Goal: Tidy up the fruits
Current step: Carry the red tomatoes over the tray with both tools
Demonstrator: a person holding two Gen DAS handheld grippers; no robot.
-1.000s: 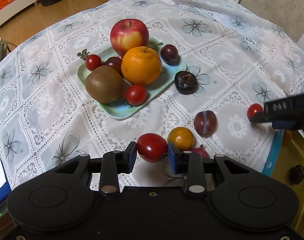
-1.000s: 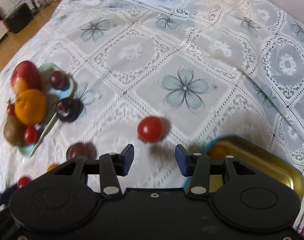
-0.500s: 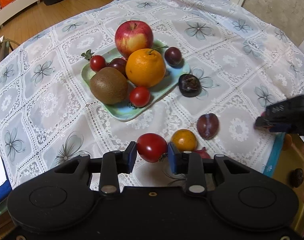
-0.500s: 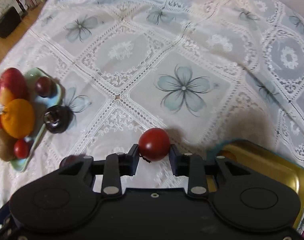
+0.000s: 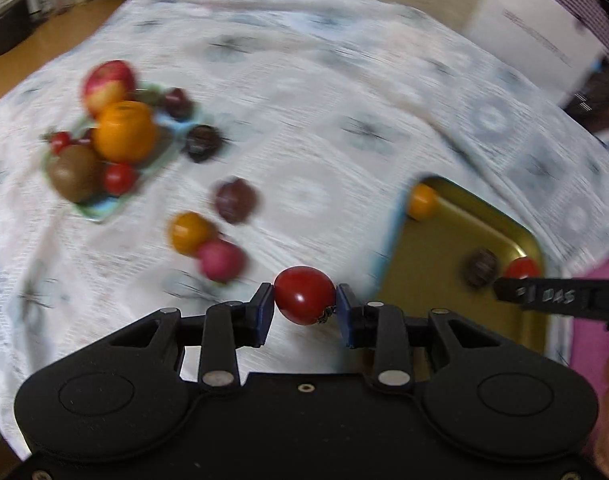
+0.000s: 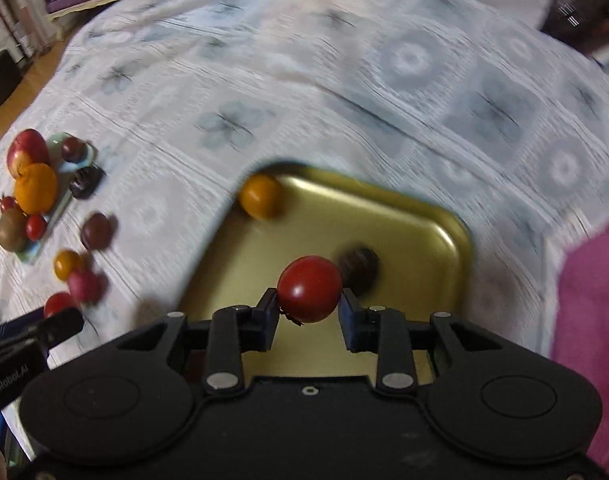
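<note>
1. My right gripper has its jaws clamped on a red cherry tomato, held over the gold tray, just in front of a dark fruit lying in the tray.
2. My left gripper has its jaws clenched on another red tomato, held above the white lace cloth just left of the tray's edge (stem end points toward the right-hand pad).
3. An orange-yellow fruit sits in the tray's far left corner.
4. Loose on the surface left of the tray: a dark plum, a small orange fruit and a pinkish one touching it, another dark fruit just beside the green plate.
5. The plate holds an apple, a big orange, a kiwi, small red tomatoes and a dark plum (heavy blur here, exact count unclear).
6. In the left view the right gripper's finger reaches in over the tray's right side.
</note>
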